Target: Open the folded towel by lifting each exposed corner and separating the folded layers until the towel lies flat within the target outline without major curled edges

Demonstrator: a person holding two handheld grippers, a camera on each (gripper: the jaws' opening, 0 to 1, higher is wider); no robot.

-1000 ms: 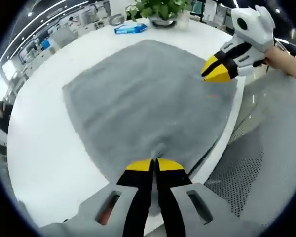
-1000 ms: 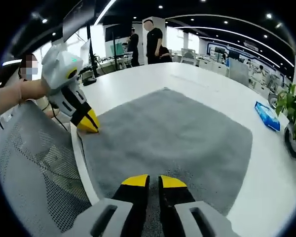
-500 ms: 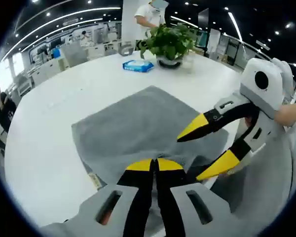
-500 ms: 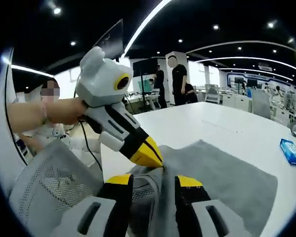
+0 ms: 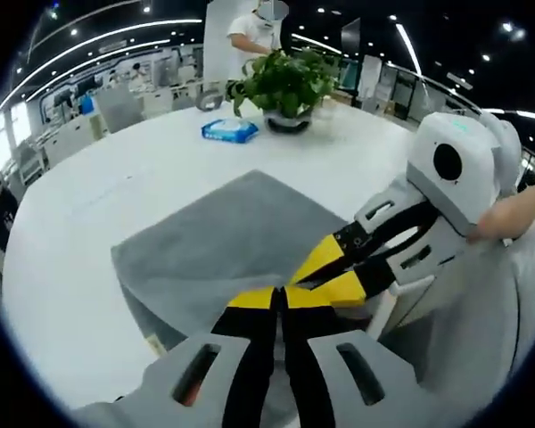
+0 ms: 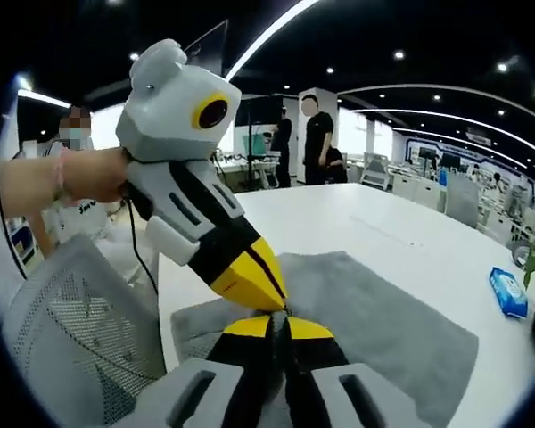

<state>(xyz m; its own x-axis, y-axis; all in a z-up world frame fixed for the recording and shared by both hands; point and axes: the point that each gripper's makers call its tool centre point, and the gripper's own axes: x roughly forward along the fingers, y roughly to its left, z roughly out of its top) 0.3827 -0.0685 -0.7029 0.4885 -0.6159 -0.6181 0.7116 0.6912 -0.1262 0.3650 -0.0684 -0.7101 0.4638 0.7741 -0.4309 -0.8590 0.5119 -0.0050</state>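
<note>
While pinched, towel (image 5: 223,245) corner toward plant (image 5: 285,80)

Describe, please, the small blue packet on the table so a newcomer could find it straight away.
Start at the large white round table and look past the grey towel to the potted plant. The blue packet lies flat beside that plant, the one blue thing on the tabletop.

fuzzy grey cloth towel (image 5: 223,241), glossy table (image 5: 89,205)
</note>
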